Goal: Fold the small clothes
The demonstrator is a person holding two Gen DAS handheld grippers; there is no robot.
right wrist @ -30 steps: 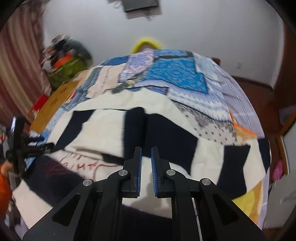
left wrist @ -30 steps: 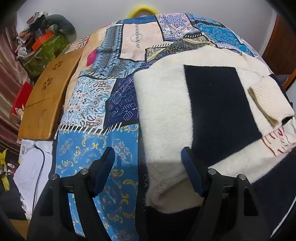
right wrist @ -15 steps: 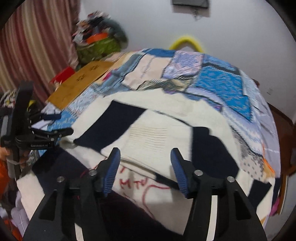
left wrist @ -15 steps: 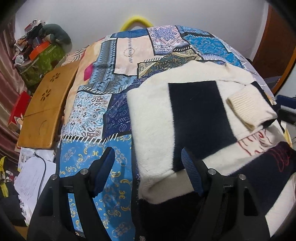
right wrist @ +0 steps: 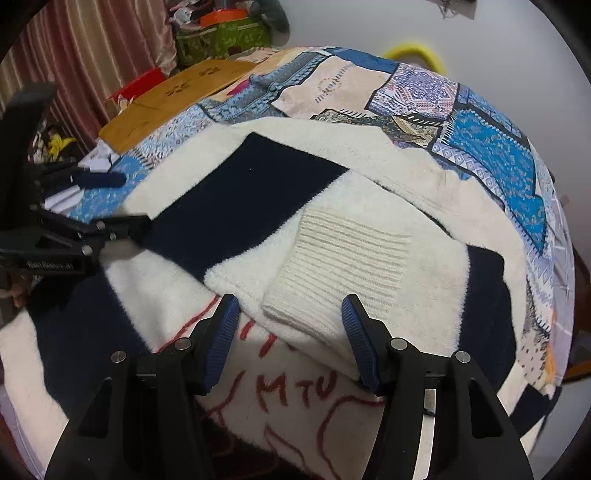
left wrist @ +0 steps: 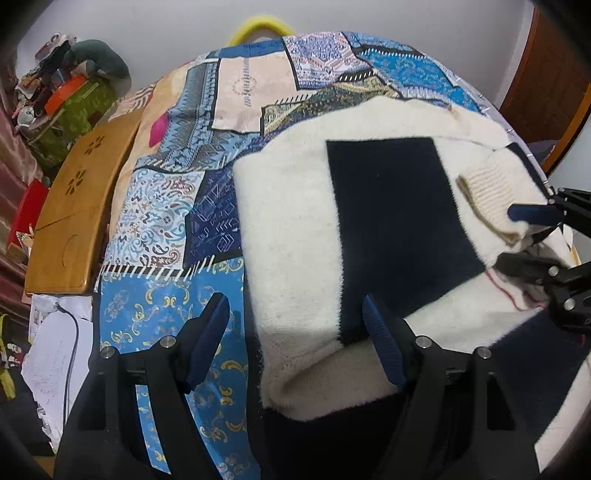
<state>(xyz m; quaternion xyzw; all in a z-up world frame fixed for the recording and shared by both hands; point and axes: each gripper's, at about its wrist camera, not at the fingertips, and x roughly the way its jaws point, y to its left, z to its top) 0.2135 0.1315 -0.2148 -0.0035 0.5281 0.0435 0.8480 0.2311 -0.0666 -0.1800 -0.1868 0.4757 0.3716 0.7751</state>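
Observation:
A cream and navy block sweater [left wrist: 295, 236] lies on a patchwork bedspread [left wrist: 177, 206], one sleeve folded across its body with the ribbed cuff [right wrist: 343, 258] on top. My left gripper [left wrist: 295, 339] is open and empty, hovering over the sweater's folded left edge. My right gripper [right wrist: 288, 343] is open and empty, its fingers on either side of the cuff's near corner. The right gripper also shows in the left wrist view [left wrist: 532, 236], and the left gripper shows in the right wrist view [right wrist: 103, 203]. Red stitched lettering [right wrist: 291, 387] shows on the sweater's front.
A wooden lap table [left wrist: 74, 218] lies at the bed's left edge. Papers and a cable [left wrist: 55, 354] lie below it. A green box with clutter [left wrist: 70, 107] stands at the back left. A yellow ring [left wrist: 262, 27] sits behind the bed. A brown door [left wrist: 546, 85] is at right.
The right gripper went from shut to open, let the sleeve go, and swung left over the cuff. The left gripper stayed open and shifted slightly.

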